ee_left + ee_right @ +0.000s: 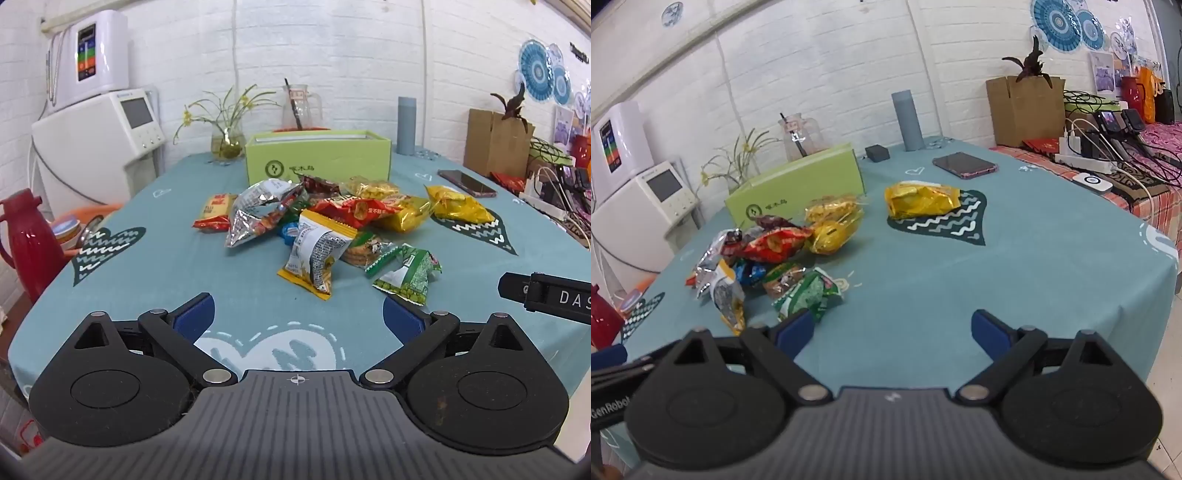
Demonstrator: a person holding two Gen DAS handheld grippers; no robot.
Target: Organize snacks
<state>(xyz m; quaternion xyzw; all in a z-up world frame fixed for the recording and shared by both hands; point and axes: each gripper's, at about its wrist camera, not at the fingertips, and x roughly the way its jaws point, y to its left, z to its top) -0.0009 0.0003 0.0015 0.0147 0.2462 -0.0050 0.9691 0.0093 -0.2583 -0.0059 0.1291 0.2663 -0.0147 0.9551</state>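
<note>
Snacks (325, 221) heaped, overlapping; lower packets hidden.

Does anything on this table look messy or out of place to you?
Yes. The snack packets lie in a loose heap on the teal tablecloth, not in the open light-green cardboard box behind them. One gold foil packet sits apart from the heap, nearer the dark phone. Nothing looks spilled or torn.

A phone (964, 165) lies near a grey bottle (907, 120) and a glass pitcher (300, 107) on the tablecloth (1015, 266).
</note>
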